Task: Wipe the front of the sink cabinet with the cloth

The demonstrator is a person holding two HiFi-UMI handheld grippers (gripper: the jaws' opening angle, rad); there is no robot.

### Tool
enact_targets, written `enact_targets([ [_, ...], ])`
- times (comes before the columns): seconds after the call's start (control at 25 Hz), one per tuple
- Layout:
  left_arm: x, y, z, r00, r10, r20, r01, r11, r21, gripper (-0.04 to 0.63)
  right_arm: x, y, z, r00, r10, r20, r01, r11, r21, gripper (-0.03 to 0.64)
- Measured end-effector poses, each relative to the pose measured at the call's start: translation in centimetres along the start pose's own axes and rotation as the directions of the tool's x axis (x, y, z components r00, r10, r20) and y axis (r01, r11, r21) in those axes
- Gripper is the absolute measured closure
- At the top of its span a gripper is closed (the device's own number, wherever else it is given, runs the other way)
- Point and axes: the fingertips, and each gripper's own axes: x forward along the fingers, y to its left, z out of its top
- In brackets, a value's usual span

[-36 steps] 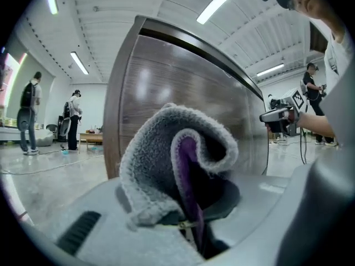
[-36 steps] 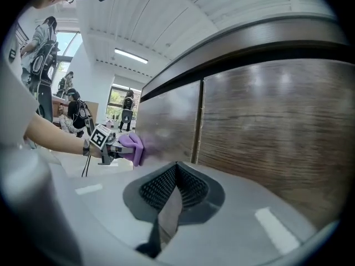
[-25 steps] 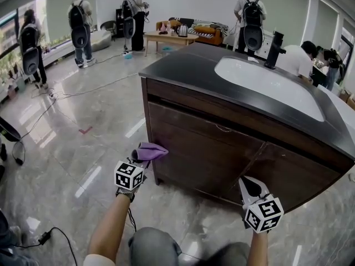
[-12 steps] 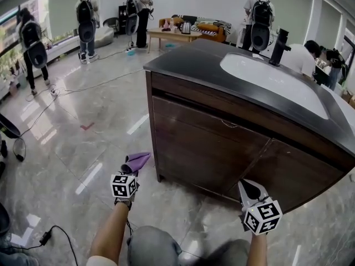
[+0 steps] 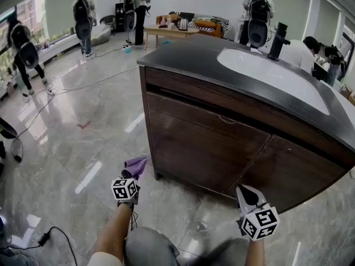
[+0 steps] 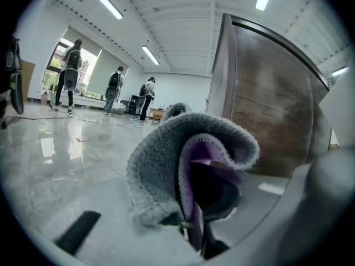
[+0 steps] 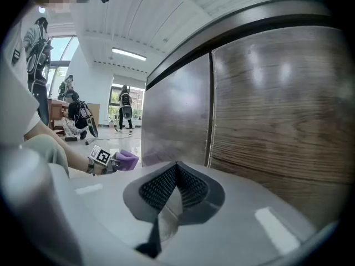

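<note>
Purple-and-grey cloth (image 5: 136, 165), its loose fold projecting forward, clamped in the jaws of the left gripper (image 5: 132, 175) low by the left corner of the sink cabinet (image 5: 211, 148), not touching the wood; the hold likely readies the fold for a 1st stroke. The right gripper (image 5: 247, 193), jaws pressed together on nothing, hangs before the right door, apparently kept out of the wiping path.

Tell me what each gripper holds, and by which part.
Left gripper pinches the purple cloth by a bunched fold at its near end; the rest loops free. Right gripper is shut, empty.
</note>
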Motion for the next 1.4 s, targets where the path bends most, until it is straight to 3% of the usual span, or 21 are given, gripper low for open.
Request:
enact_targets([
  [0.12,0.4,0.5,-0.5,1.0,0.005,0.014,-0.004,0.999,-0.039,0.546,0.2,0.0,-0.4,1.0,-0.004,0.005,0.004,1.0,0.007,0.609],
  [0.36,1.3,0.0,-2.1,1.0,0.018,-0.021,-0.019,0.999,-0.04,0.545,-0.2,-0.6,-0.9,1.0,-0.018,0.001,0.018,1.0,0.014,0.609],
  [0.56,2.7,-1.6,-2.4,0.999,-0.029,-0.028,0.028,0.999,-0.025,0.544,-0.7,-1.8,-1.7,0.999,-0.034,-0.006,0.035,0.999,0.029,0.609],
  [0.8,3.5,-4.7,-3.7,0.988,-0.143,-0.056,0.14,0.989,-0.044,0.545,-1.3,-2.3,-1.9,0.999,-0.053,-0.003,0.053,0.998,0.038,0.609],
  [1.08,4.2,-7.6,-3.5,0.97,-0.217,-0.108,0.227,0.969,0.095,0.543,-1.8,-2.8,-2.4,0.997,-0.077,-0.001,0.077,0.996,0.053,0.609],
  [1.28,4.4,-10.5,-4.1,0.939,-0.279,-0.2,0.327,0.905,0.272,0.538,-2.2,-2.8,-2.4,0.996,-0.088,0.007,0.087,0.994,0.067,0.609],
  [1.4,4.7,-11.2,-4.2,0.933,-0.288,-0.217,0.345,0.89,0.299,0.538,-2.6,-2.6,-2.3,0.996,-0.087,0.011,0.086,0.994,0.064,0.609],
])
